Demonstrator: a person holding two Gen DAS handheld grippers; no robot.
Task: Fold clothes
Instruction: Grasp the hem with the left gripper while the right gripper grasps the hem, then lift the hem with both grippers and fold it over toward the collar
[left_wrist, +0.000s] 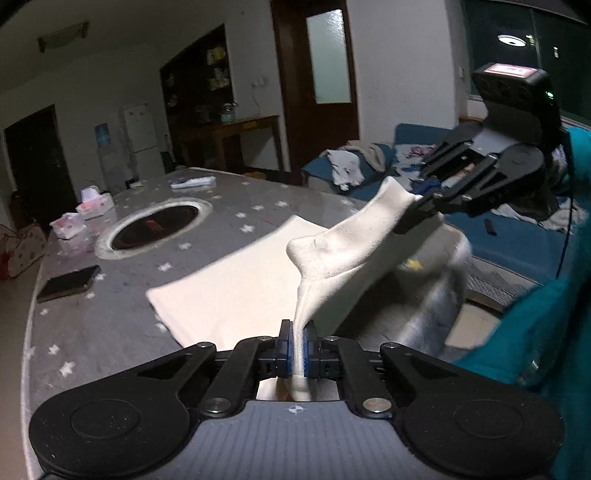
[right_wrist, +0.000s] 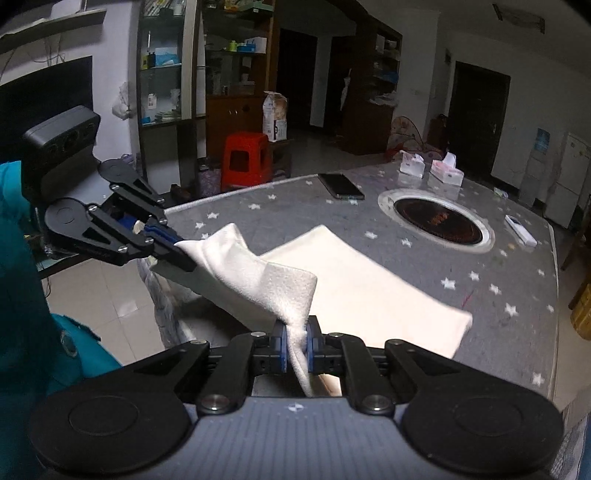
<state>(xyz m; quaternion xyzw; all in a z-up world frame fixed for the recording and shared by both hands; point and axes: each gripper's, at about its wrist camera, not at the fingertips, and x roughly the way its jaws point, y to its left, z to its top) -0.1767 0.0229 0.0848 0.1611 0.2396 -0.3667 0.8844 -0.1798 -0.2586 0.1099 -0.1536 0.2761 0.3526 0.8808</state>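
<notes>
Cloth (left_wrist: 258, 284) — pinched in both tools (left_wrist: 298, 343) (right_wrist: 296, 345)

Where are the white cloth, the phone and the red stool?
white cloth (right_wrist: 369, 284), right wrist view, flat part on table.
phone (right_wrist: 341, 186), right wrist view, its dark screen.
red stool (right_wrist: 245, 160), right wrist view, its front.

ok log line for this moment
left gripper: shut on white cloth | right gripper: shut on white cloth | near edge lifted, rest on table

Fuzzy matt cream cloth (left_wrist: 229, 295), glossy dark phone (left_wrist: 68, 282)
</notes>
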